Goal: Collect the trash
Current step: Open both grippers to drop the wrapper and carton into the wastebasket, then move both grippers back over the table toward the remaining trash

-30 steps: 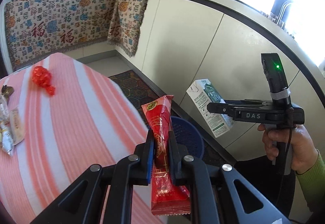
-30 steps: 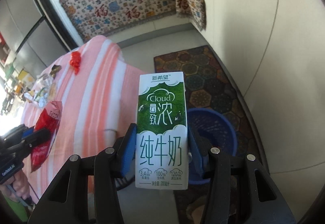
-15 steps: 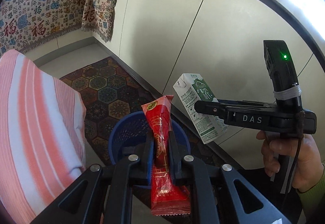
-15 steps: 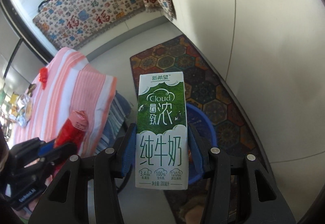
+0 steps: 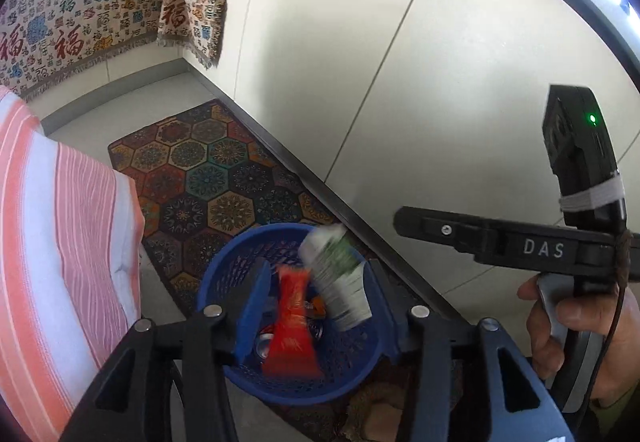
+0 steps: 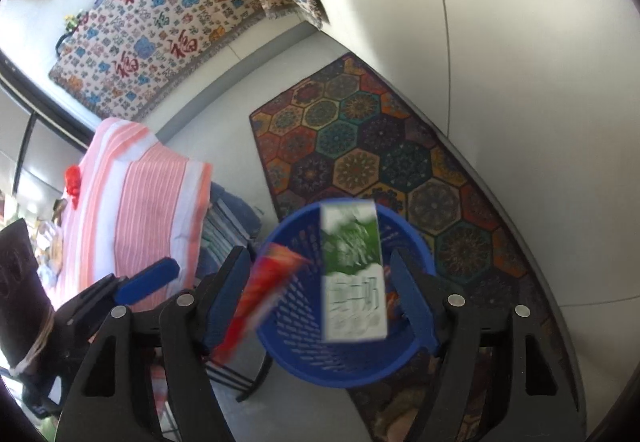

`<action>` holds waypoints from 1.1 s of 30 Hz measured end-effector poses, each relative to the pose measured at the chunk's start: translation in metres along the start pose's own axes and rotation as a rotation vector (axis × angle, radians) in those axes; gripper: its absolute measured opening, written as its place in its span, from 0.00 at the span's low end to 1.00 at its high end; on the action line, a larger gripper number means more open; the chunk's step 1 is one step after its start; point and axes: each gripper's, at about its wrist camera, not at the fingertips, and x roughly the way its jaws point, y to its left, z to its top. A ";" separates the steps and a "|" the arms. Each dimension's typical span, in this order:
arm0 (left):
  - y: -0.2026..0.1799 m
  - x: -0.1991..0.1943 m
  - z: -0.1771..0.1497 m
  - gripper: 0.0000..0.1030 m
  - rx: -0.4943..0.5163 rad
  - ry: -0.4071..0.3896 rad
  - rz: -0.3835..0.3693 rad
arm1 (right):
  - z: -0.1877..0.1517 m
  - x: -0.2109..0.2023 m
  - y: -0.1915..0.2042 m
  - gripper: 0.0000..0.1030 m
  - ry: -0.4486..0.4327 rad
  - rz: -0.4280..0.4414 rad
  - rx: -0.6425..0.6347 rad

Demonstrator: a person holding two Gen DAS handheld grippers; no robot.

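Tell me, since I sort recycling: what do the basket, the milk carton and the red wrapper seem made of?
Blue basket: looks like rigid moulded plastic, with perforated lattice walls. Milk carton: probably coated paperboard, a printed box with flat faces. Red wrapper: apparently glossy plastic film with a crimped end, though blurred.

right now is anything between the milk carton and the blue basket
Nothing visible. The milk carton is blurred, free of the open right claw, over the blue basket's open mouth. The red wrapper is beside it, not beneath.
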 end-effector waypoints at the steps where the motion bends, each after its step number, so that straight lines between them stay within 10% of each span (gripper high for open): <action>1: 0.000 -0.003 -0.001 0.48 -0.006 -0.005 0.000 | 0.000 -0.002 0.001 0.73 -0.008 -0.009 -0.001; 16: 0.074 -0.159 -0.074 0.57 -0.050 -0.125 0.254 | -0.033 -0.018 0.101 0.88 -0.145 -0.178 -0.356; 33: 0.253 -0.283 -0.203 0.58 -0.395 -0.119 0.648 | -0.154 0.037 0.364 0.89 0.011 0.135 -0.771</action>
